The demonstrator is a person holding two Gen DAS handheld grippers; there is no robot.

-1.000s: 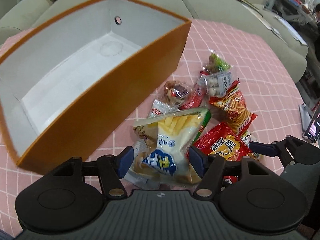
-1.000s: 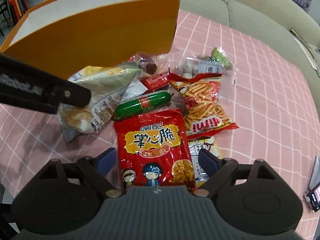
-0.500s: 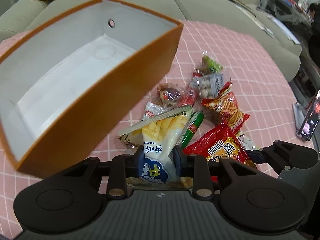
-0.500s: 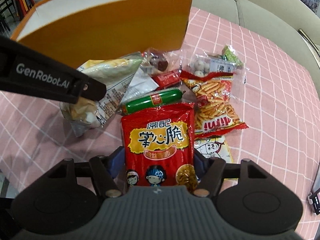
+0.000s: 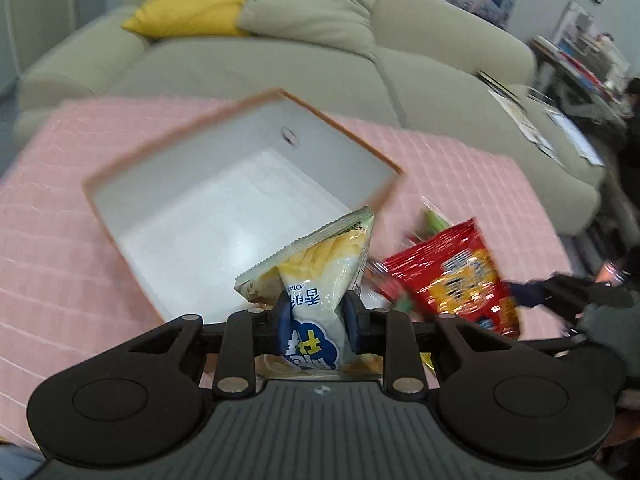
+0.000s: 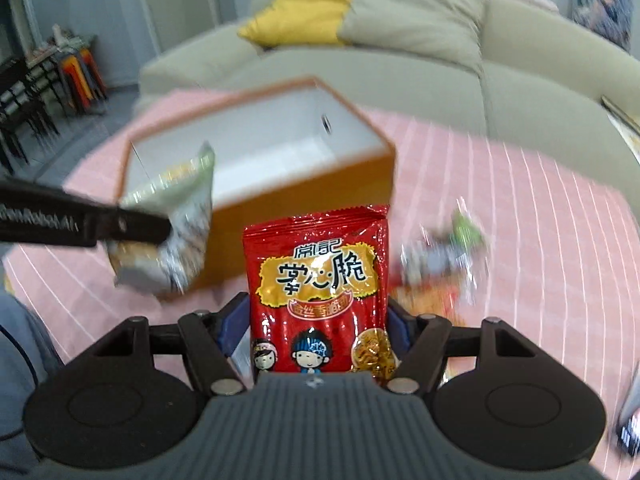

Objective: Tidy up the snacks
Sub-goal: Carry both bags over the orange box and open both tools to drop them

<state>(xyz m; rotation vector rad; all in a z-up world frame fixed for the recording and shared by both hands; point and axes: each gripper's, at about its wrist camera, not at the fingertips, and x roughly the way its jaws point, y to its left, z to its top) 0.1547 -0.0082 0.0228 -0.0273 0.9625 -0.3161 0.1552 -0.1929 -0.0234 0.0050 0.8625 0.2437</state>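
The left gripper (image 5: 316, 316) is closing, its pads pinching the yellow chip bag (image 5: 320, 280); the right gripper (image 6: 316, 328) clamps the red snack bag (image 6: 320, 288). Both packets hang clear, probably bound for the orange box (image 5: 224, 208) at eleven o'clock.

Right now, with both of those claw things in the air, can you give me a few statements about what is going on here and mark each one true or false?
1. The left gripper pinches a yellow chip bag. True; its jaws are closing on it.
2. The right gripper holds a green sausage. False: it is clamped on a red snack packet.
3. The orange box already holds snacks. False: its white inside is bare.
4. A pink checked cloth covers the table. True.
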